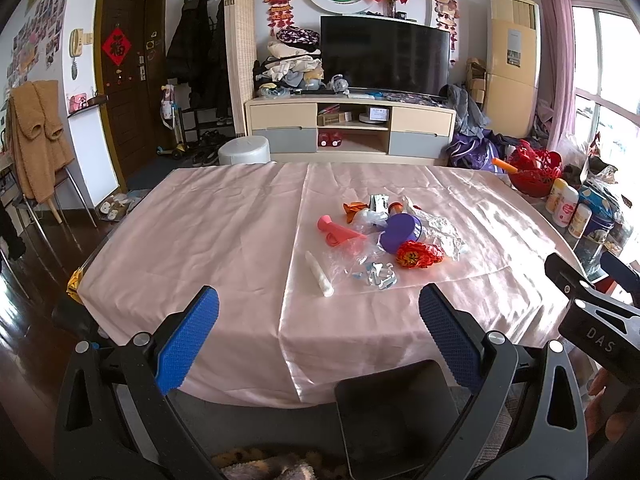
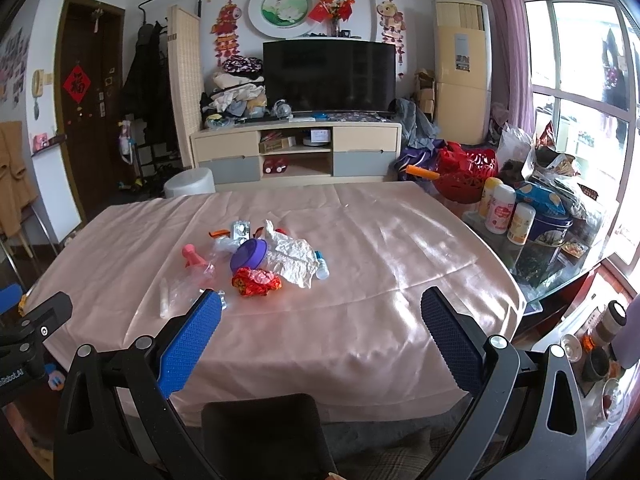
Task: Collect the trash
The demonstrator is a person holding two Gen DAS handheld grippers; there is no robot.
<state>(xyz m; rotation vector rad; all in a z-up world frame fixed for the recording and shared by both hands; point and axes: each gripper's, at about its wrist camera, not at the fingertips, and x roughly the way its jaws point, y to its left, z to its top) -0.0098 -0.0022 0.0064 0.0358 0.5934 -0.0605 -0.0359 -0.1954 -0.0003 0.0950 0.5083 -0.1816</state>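
A heap of trash lies mid-table on the pink cloth (image 1: 224,216): a purple lid (image 1: 400,231), a red-orange wrapper (image 1: 418,255), a pink plastic piece (image 1: 338,232), crumpled white paper (image 2: 292,258), clear film (image 1: 360,264), a white tube (image 1: 320,274) and a small blue-capped bottle (image 2: 322,266). My left gripper (image 1: 318,316) is open at the near table edge, well short of the heap, nothing between its blue pads. My right gripper (image 2: 320,316) is open too, near the front edge, with the heap ahead and to its left.
A dark chair back (image 1: 396,412) stands at the table's near side. On the right sit a red basket (image 2: 464,176), white bottles (image 2: 500,208), a blue tin (image 2: 548,236) and bags. A TV cabinet (image 1: 348,128) and a grey stool (image 1: 244,151) stand beyond the table.
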